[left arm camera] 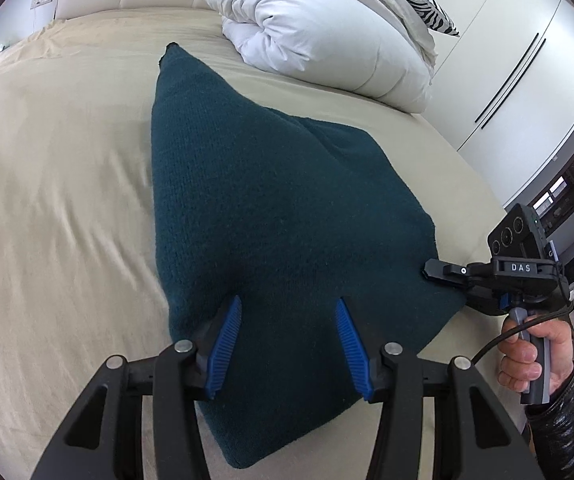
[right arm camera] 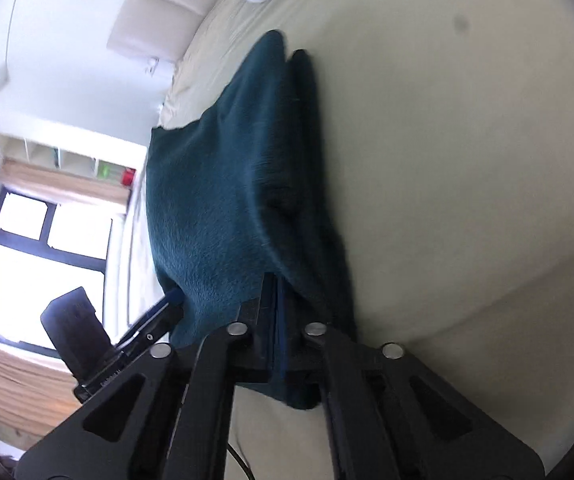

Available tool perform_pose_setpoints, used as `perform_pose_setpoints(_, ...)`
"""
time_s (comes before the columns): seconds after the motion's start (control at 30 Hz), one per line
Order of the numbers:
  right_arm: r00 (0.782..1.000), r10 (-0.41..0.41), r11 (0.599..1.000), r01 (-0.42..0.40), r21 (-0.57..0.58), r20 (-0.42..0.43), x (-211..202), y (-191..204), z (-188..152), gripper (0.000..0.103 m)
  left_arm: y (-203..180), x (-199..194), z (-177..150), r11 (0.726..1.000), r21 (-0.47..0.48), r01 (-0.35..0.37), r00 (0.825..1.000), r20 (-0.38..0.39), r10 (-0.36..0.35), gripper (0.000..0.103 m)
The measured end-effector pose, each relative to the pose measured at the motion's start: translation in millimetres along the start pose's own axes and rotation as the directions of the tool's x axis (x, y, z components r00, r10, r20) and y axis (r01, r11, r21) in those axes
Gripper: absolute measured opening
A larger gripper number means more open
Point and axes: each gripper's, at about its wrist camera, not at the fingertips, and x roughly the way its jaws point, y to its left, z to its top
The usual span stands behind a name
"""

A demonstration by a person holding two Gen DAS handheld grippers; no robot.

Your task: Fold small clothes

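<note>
On the beige bed sheet (left arm camera: pixel 59 184) lies a dark teal knitted garment (left arm camera: pixel 279 208), partly lifted along one side, with a white duvet (left arm camera: pixel 327 36) heaped beyond it. Over its near end hangs the left gripper (left arm camera: pixel 289 344), its blue fingers (left arm camera: pixel 225 346) spread wide apart with the knit showing between them and nothing held. At the garment's right edge the right gripper (right arm camera: pixel 275 312) has its fingers pressed together on a fold of the cloth, which rises from the sheet toward them, the person's right hand (left arm camera: pixel 527 360) wrapped around its handle.
</note>
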Motion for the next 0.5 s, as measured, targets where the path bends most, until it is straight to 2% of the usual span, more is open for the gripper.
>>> perform_pose_setpoints(0.13, 1.0, -0.005, 0.999, 0.005, -0.035, 0.007, -11, 11, -10, 0.0, -5, -15, 8, 1.0, 0.005, 0.003, 0.999, 0.04, -0.003, 0.052)
perform_pose_setpoints(0.17, 1.0, 0.004, 0.998, -0.003, -0.055, 0.016, -14, 21, -11, 0.008, -6, -19, 12, 1.0, 0.016, -0.003, 0.998, 0.058, 0.002, 0.052)
perform_pose_setpoints(0.27, 0.996, 0.081, 0.987, -0.074, -0.141, 0.042, -28, 55, -7, 0.01, -9, -19, 35, 1.0, 0.027, -0.009, 0.996, 0.088, 0.006, 0.052)
perform_pose_setpoints(0.33, 0.992, 0.121, 0.979, -0.113, -0.167, 0.039, -28, 71, 5, 0.02, -9, -12, 52, 0.999, 0.037, -0.026, 0.996, 0.09, 0.023, 0.052)
perform_pose_setpoints(0.4, 0.994, 0.099, 0.979, -0.09, -0.184, 0.041, -17, 75, 20, 0.054, -8, 5, 68, 0.997, 0.048, -0.054, 0.997, 0.062, 0.051, 0.055)
perform_pose_setpoints(0.43, 0.997, 0.067, 0.983, -0.057, -0.175, 0.048, -18, 63, 30, 0.058, -5, 16, 73, 0.997, 0.041, -0.063, 0.998, 0.031, 0.062, 0.055)
perform_pose_setpoints(0.47, 0.999, 0.031, 0.987, -0.025, -0.16, 0.038, -6, 55, 40, 0.056, 1, 26, 77, 0.998, 0.02, -0.059, 0.998, 0.007, 0.059, 0.055)
perform_pose_setpoints(0.5, 0.999, 0.02, 0.99, -0.016, -0.14, 0.027, -3, 40, 41, 0.049, 6, 32, 80, 0.999, -0.003, -0.044, 0.999, 0.004, 0.044, 0.054)
